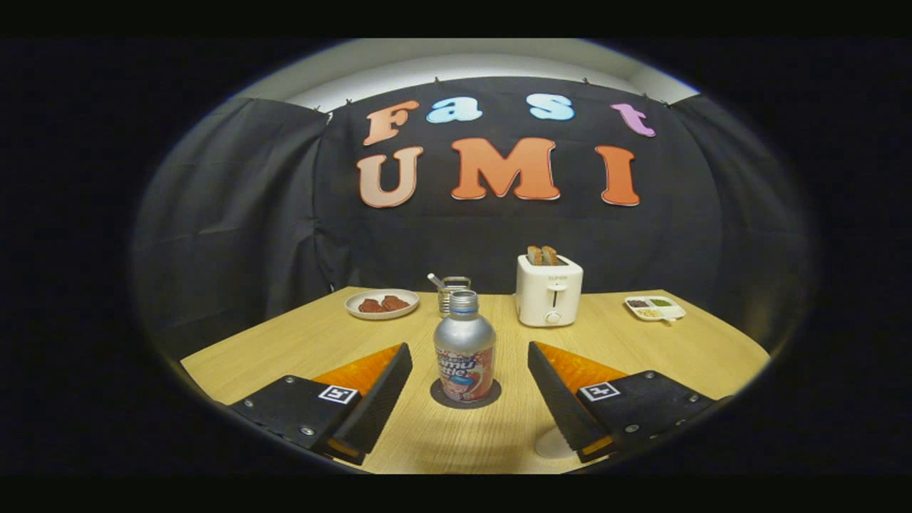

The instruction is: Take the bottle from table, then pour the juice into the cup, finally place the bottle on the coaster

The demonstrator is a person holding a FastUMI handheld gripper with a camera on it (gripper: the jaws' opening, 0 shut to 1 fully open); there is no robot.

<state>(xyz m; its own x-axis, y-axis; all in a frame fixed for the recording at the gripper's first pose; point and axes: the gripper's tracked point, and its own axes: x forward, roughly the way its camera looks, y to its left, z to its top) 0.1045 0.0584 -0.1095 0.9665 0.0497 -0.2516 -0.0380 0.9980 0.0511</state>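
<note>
the bottle (464, 347) stands upright on a dark round coaster (465, 394) at the middle of the wooden table (299, 342), silver-bodied with a coloured label and its cap on. it sits between the two fingers and slightly ahead of their tips, touching neither. the gripper (470, 356) is spread wide, its jaws well apart with a clear gap on each side of the bottle.

going left to right from the bottle: at about ten o'clock, far back near the black cloth wall (235, 214), lies a white plate (382, 303) with two reddish-brown pieces on it. just right of the plate, at roughly eleven o'clock and straight behind the bottle's neck, stands a small metal cup (449, 286) with a stick-like handle poking out; the bottle's top partly hides it. at one o'clock stands a white toaster (548, 290), upright, with two slices of toast (542, 255) sticking out of its slots. at two o'clock, well apart near the table's far right edge, lies a small white divided dish (655, 307) holding dark and green bits in separate compartments. at five o'clock, close under the right finger, a pale round thing (552, 445) shows on the table, mostly hidden, and i cannot tell what it is.
</note>
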